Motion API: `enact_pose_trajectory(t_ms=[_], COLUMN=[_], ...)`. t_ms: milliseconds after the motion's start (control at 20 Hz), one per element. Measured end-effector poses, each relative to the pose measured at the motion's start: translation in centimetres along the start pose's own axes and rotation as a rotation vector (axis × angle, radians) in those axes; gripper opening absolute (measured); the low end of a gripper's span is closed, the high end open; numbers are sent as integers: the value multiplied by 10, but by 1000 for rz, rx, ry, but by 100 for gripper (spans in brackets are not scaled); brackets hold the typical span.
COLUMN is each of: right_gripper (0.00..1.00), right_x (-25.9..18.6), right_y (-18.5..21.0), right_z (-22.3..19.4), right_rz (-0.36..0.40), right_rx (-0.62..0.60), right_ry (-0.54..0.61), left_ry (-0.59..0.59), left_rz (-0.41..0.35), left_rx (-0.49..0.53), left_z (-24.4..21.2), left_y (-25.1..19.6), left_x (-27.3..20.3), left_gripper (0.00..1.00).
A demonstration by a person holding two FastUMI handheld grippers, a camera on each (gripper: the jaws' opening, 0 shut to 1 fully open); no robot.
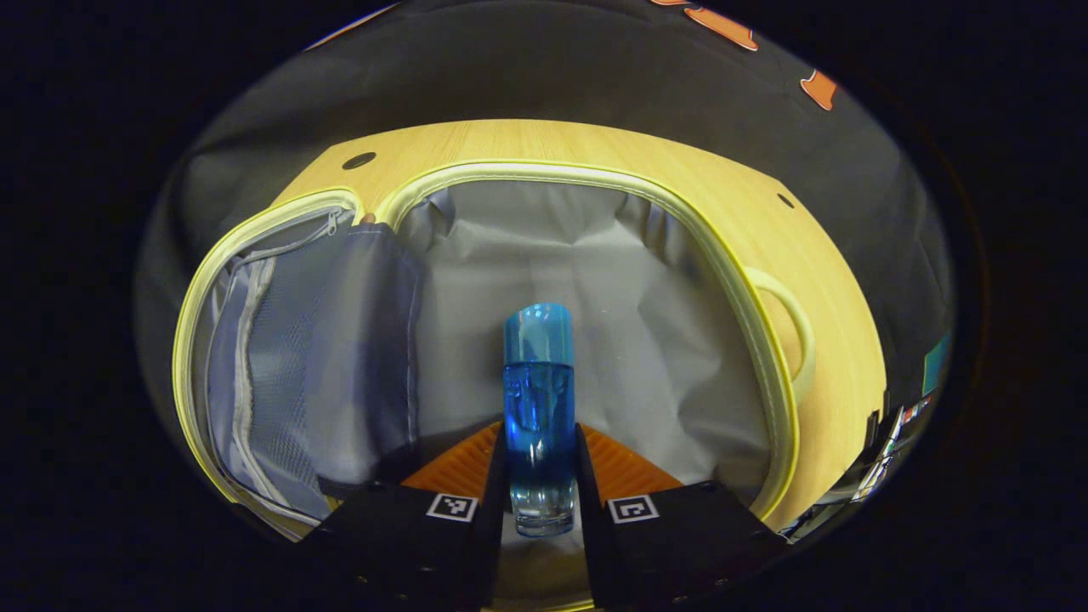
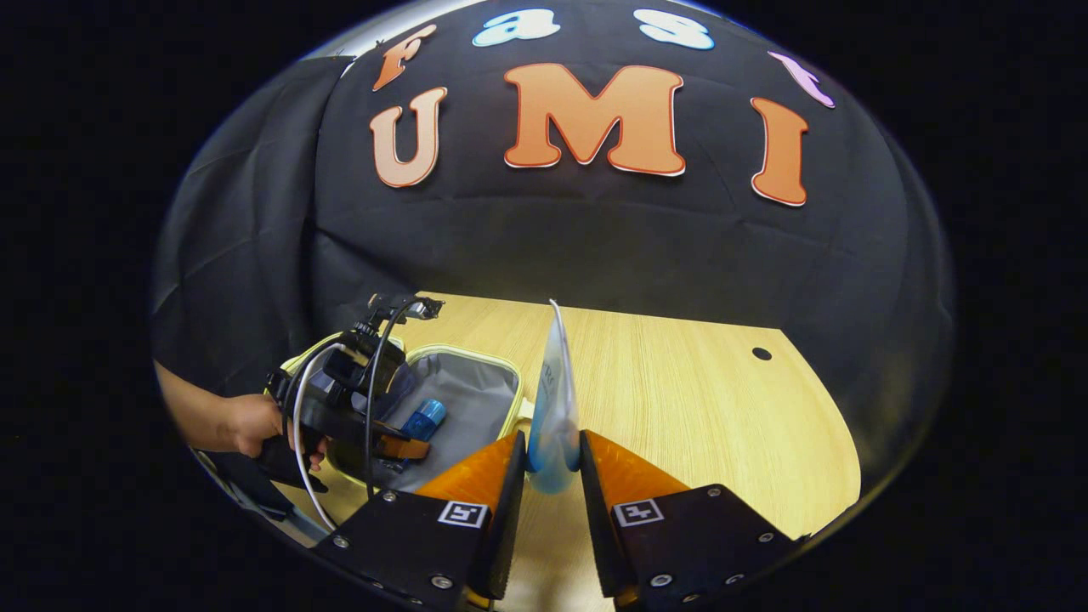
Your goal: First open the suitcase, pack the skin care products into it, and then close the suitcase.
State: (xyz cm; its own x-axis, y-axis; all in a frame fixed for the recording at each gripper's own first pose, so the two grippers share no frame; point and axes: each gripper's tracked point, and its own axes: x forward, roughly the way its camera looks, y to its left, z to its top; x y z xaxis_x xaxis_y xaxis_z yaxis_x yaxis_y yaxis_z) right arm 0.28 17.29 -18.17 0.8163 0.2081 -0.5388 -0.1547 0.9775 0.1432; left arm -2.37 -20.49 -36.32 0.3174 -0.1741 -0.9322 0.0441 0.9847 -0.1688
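Two grippers are at work, and each one grasps a product. In the left gripper view, our left gripper (image 1: pixel 541 476) has both fingers pressed on a blue bottle (image 1: pixel 539 408), which we hold over the open suitcase (image 1: pixel 595 280). The bottle has a blue cap at its far end and a clear base near the camera. Below it we see the grey lining of the case, with a mesh zip pocket (image 1: pixel 280 374) to the left and a pale yellow rim all round. A handle (image 1: pixel 795 319) sticks out on the right side, over the wooden table (image 1: pixel 833 357).

In the right gripper view, our right gripper (image 2: pixel 552 472) is clenched on a pale tube (image 2: pixel 554 399), held edge-on with its crimped end pointing up, above the table (image 2: pixel 697 408). Farther off to the left we see a hand (image 2: pixel 255 425) holding the left gripper (image 2: pixel 408 446) over the suitcase (image 2: pixel 476 382), the blue bottle (image 2: pixel 422 419) in its fingers.
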Motion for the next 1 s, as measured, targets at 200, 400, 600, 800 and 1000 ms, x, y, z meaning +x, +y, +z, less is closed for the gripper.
enact_pose_trajectory(t_ms=[200,400,600,800,1000], right_gripper=[40,40,40,40,40], right_x=[19,38,58,77,97], right_y=[5,15,30,56,91], right_z=[4,0,-9,-18,-38], right_rz=[64,141,225,318,407], right_rx=[-16,-13,0,-25,-29], right_ry=[20,55,109,157,234], left_ry=[17,-18,-144,-307,-441], left_rz=[43,33,43,69,178], left_rx=[-5,-19,-29,-88,-132], left_z=[4,7,20,33,43], left_y=[6,2,5,19,51], left_x=[0,-4,-30,-76,-132], left_gripper=[46,56,85,90,94])
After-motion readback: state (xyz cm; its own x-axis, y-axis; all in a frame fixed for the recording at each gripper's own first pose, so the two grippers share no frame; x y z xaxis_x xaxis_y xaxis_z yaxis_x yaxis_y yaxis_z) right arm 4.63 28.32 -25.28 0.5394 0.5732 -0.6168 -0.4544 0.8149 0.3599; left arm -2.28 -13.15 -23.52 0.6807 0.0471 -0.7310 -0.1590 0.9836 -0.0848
